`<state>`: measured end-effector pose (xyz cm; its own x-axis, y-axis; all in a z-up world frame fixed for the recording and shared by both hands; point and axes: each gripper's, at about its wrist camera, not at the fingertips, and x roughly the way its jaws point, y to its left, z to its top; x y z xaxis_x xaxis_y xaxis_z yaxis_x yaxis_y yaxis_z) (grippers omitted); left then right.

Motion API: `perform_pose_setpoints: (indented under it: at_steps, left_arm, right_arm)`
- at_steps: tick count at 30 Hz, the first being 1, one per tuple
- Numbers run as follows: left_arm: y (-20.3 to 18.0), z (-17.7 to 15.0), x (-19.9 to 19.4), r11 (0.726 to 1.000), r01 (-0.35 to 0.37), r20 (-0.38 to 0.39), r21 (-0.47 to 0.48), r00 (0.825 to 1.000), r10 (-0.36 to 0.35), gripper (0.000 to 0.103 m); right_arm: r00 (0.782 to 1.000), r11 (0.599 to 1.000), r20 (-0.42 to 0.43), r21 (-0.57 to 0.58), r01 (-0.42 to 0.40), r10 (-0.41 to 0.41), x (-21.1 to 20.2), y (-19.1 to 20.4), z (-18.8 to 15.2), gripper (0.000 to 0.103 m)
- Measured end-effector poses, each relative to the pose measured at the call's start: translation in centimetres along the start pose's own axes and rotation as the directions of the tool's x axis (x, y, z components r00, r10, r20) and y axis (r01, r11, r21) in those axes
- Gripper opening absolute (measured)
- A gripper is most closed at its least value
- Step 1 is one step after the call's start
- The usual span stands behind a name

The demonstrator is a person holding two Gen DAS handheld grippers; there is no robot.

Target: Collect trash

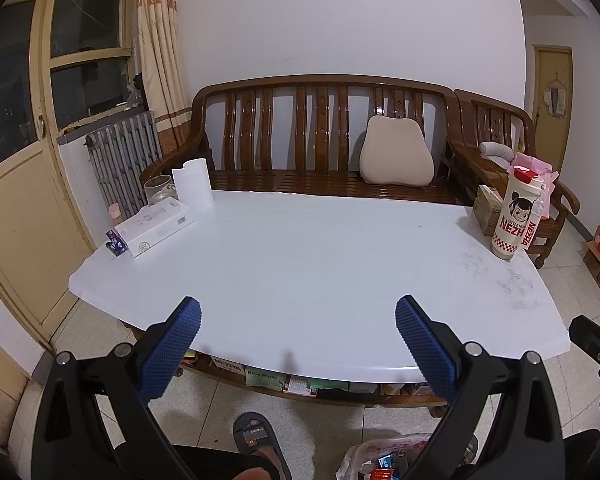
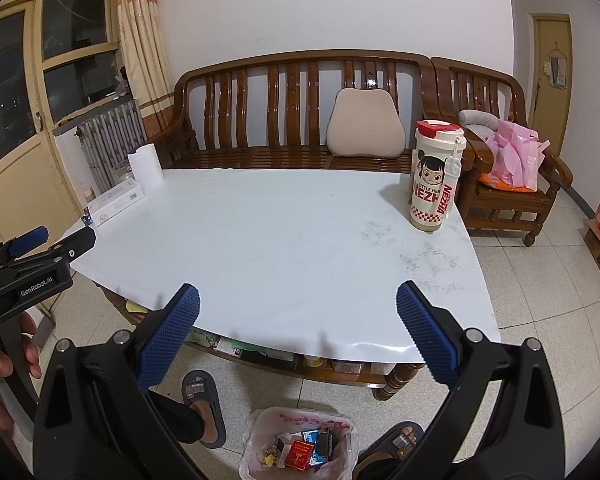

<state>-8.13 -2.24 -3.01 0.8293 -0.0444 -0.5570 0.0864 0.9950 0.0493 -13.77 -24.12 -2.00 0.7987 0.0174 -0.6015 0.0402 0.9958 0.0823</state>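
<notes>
A trash bin lined with a white plastic bag (image 2: 300, 440) stands on the floor by the table's near edge, between the person's sandalled feet; it holds several small packets and boxes. Its rim also shows in the left wrist view (image 1: 384, 456). My left gripper (image 1: 298, 320) is open and empty, held over the near edge of the white table (image 1: 300, 256). My right gripper (image 2: 298, 314) is open and empty, over the same edge above the bin. The left gripper also shows from the side in the right wrist view (image 2: 66, 242).
On the table stand a white NEZHA tumbler (image 2: 434, 178), a white flat box (image 1: 154, 228), a small purple box (image 1: 115, 243), a paper roll (image 1: 192, 184) and a glass jar (image 1: 159, 189). A wooden bench (image 1: 320, 140) stands behind. A shelf under the table (image 1: 300, 384) holds packets.
</notes>
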Motion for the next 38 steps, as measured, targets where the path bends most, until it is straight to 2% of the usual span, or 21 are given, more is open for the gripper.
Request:
perform_pose_setpoints:
  at_steps: [17,31,38]
  left_arm:
    - [0.53,-0.23,0.34,1.000,-0.019,-0.011,-0.011,1.000,0.019,0.095]
    - [0.66,-0.36,0.29,1.000,0.004,-0.011,-0.025,1.000,-0.004,0.095]
    - [0.69,-0.38,0.30,1.000,-0.014,-0.011,-0.024,1.000,0.014,0.095]
  right_arm:
    - [1.000,1.000,-0.001,0.004,0.000,0.000,0.30,-0.03,-0.21,0.096]
    - [1.000,1.000,-0.003,0.004,0.006,-0.006,0.45,-0.29,-0.49,0.096]
    - [1.000,1.000,-0.006,0.006,0.003,-0.003,0.47,-0.39,-0.46,0.096]
